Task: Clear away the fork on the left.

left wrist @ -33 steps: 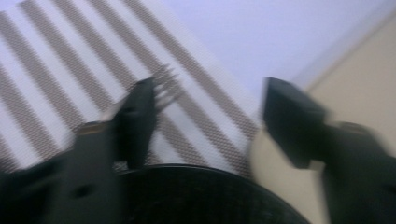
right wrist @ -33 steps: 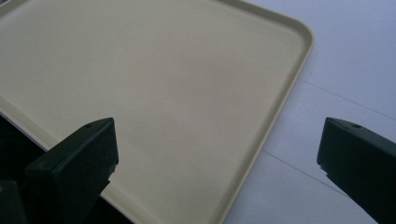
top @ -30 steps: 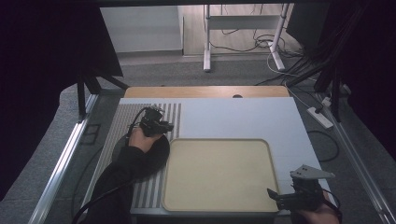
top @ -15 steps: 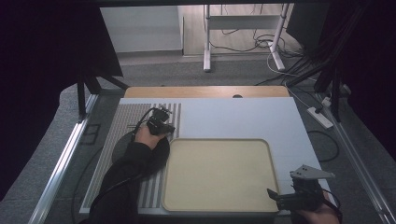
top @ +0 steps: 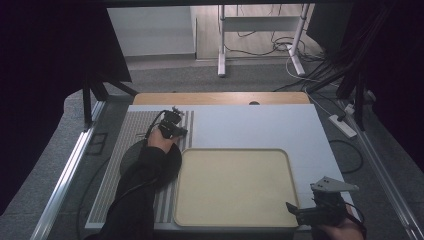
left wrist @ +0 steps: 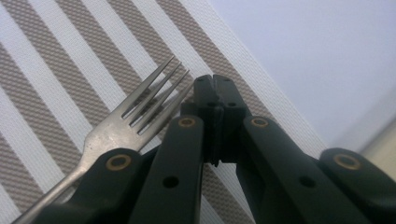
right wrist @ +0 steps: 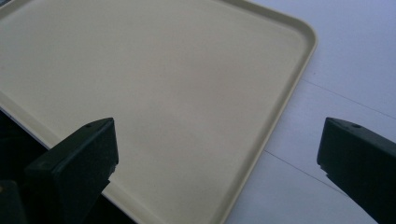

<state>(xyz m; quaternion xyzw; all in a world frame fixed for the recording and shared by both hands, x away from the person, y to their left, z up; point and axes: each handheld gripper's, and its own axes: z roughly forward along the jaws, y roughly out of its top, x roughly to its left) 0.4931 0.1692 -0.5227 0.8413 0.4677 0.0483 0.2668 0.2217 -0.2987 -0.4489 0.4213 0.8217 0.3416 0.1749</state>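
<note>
My left gripper [top: 174,126] hovers over the far end of a striped placemat [top: 127,150], and its jaws [left wrist: 215,86] are pressed together with nothing between them. A metal fork [left wrist: 140,112] lies on the mat just left of those jaws in the left gripper view; its handle runs down under the gripper's linkage. My right gripper [top: 296,212] rests at the near right corner of an empty beige tray [top: 235,187]. Its jaws stand wide apart [right wrist: 219,154] over the tray's rim [right wrist: 275,116], empty.
A dark round plate [top: 131,155] lies on the placemat, partly covered by the person's left forearm. The pale blue tabletop [top: 260,127] stretches behind and right of the tray. Metal frame rails run along both sides, and cables lie on the floor beyond.
The left hand has slid its gripper a little farther away and to the right over the striped mat. The right gripper has not moved.
</note>
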